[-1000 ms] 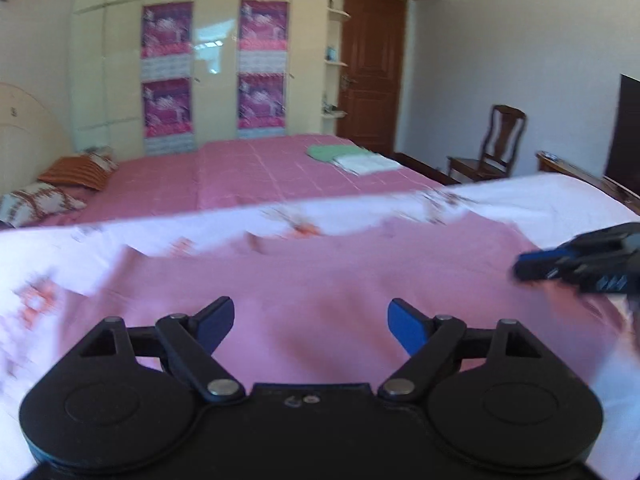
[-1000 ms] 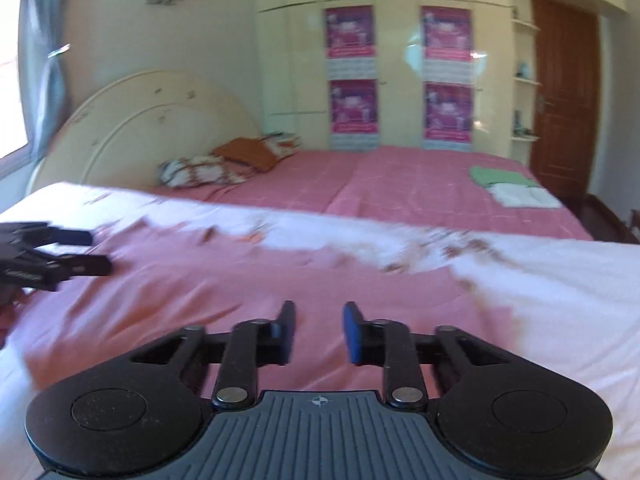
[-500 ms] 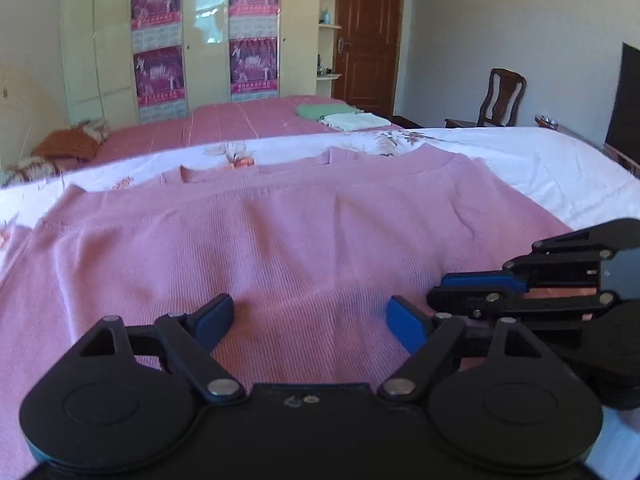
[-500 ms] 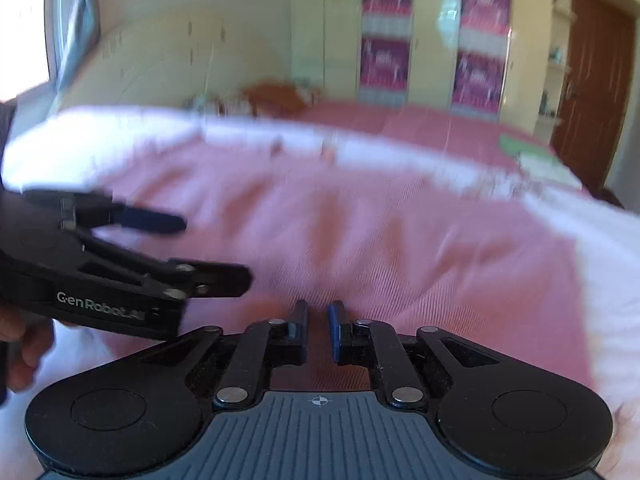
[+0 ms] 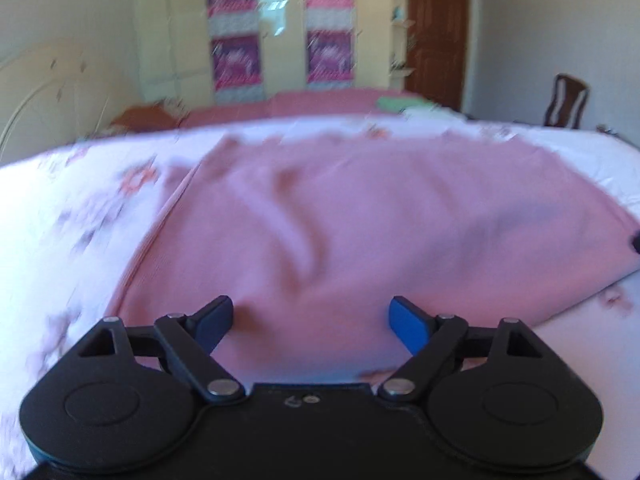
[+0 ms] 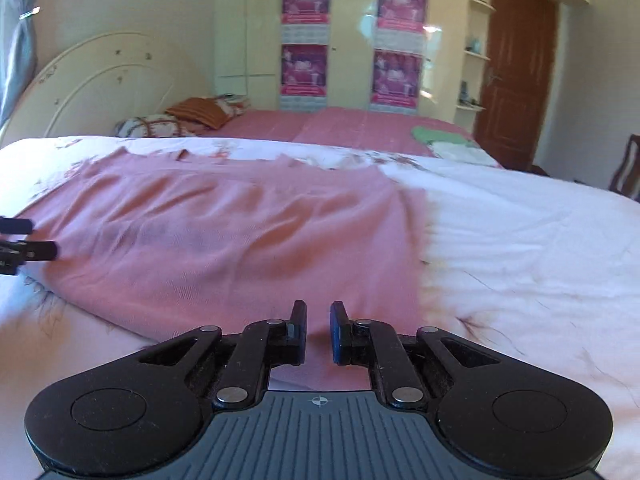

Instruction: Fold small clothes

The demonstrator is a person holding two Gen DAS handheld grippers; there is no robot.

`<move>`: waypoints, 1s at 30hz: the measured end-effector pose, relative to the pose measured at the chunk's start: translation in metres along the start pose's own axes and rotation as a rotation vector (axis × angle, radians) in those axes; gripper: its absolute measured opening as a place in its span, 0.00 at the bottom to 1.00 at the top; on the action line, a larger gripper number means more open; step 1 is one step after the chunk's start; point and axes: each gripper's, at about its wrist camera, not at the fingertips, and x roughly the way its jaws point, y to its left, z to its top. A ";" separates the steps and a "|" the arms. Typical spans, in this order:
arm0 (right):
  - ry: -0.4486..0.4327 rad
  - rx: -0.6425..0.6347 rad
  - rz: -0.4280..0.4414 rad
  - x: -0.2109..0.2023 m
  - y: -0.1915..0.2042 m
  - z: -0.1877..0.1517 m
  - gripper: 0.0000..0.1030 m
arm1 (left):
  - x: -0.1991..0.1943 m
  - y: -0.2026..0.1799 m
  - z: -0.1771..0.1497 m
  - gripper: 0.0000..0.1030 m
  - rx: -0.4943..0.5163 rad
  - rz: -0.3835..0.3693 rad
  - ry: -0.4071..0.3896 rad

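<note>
A pink knit garment (image 5: 380, 220) lies spread and slightly rumpled on the white floral bedsheet (image 5: 80, 220). My left gripper (image 5: 312, 308) hovers over the garment's near left part. Its jaws are wide and opening, with nothing between the blue pads. In the right wrist view the garment (image 6: 224, 232) fills the left and middle. My right gripper (image 6: 319, 312) sits over its near hem, close to the right edge. Its pads stand almost together with a narrow gap, and no cloth is visibly pinched. The left gripper's fingertips (image 6: 40, 250) show at the far left edge.
Bare white sheet (image 6: 520, 240) lies to the right of the garment. Behind it a second bed with a pink cover (image 6: 340, 124) carries pillows (image 6: 160, 124) and folded green and white clothes (image 6: 444, 140). A wooden chair (image 5: 568, 100) stands by the brown door (image 6: 516, 72).
Both views swung and are blurred. The two grippers, close together half a second ago, have drawn apart to the garment's left and right sides. The right jaws are narrower than a second ago.
</note>
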 end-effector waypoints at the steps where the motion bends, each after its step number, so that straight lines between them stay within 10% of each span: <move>1: 0.055 0.003 -0.033 0.005 -0.005 -0.007 0.09 | -0.004 0.008 -0.002 0.84 -0.026 -0.012 -0.013; 19: 0.100 -0.015 -0.083 -0.010 0.000 -0.013 0.10 | -0.045 0.045 -0.009 0.80 -0.148 0.085 -0.004; 30: -0.084 0.207 0.155 -0.042 0.024 0.021 0.05 | -0.036 0.086 -0.048 0.65 -0.853 -0.190 -0.083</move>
